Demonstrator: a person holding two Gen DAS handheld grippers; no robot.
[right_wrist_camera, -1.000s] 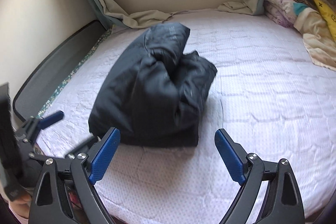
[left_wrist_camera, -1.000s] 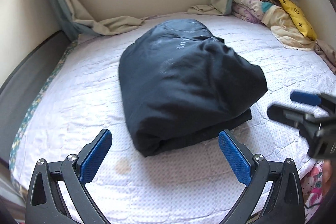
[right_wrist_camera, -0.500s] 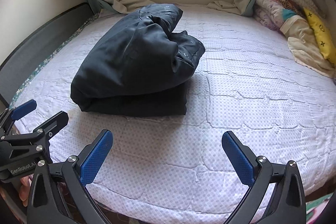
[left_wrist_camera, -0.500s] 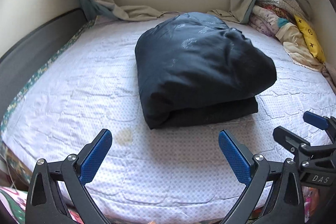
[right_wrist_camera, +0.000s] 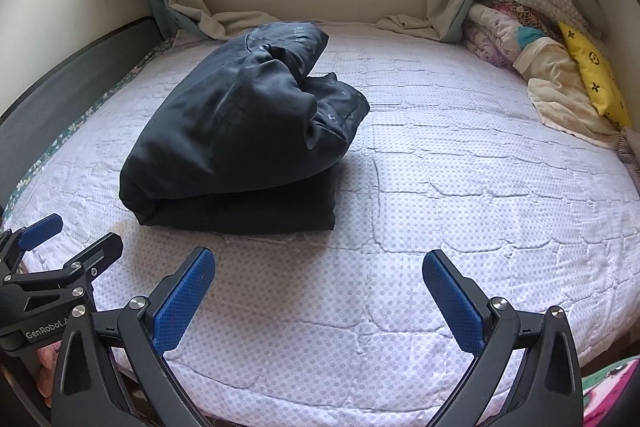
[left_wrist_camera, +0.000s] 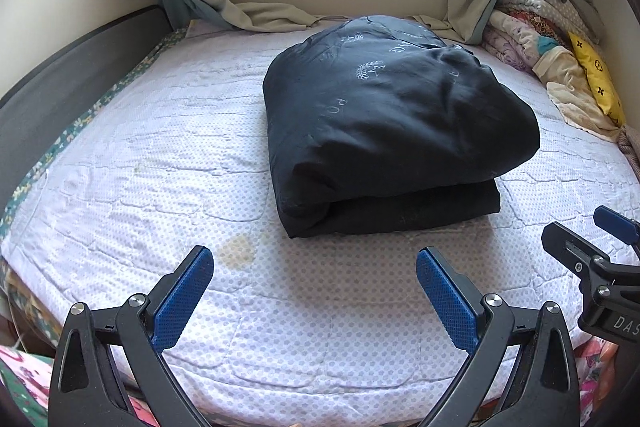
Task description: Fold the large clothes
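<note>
We are finding the dark padded garment (left_wrist_camera: 384,123) lying folded into a thick bundle on the bed (left_wrist_camera: 160,155), toward the window side of the mattress. The left gripper (left_wrist_camera: 314,281) and the right gripper (right_wrist_camera: 318,283) are both hovering over the mattress edge on the near side of the bundle, well apart from it, jaws standing wide with nothing between them.

We are judging the fold as nearly done. To finish it well, we are recommending a check of the top layer, which is puffing up unevenly over the flatter layer beneath; pressing it down and squaring its edges should keep the bundle from springing open.

The left wrist view is showing pale printed emblems on the bundle's top. The right wrist view is showing instead the bundle's open side, where loose folds are bulging out.
</note>
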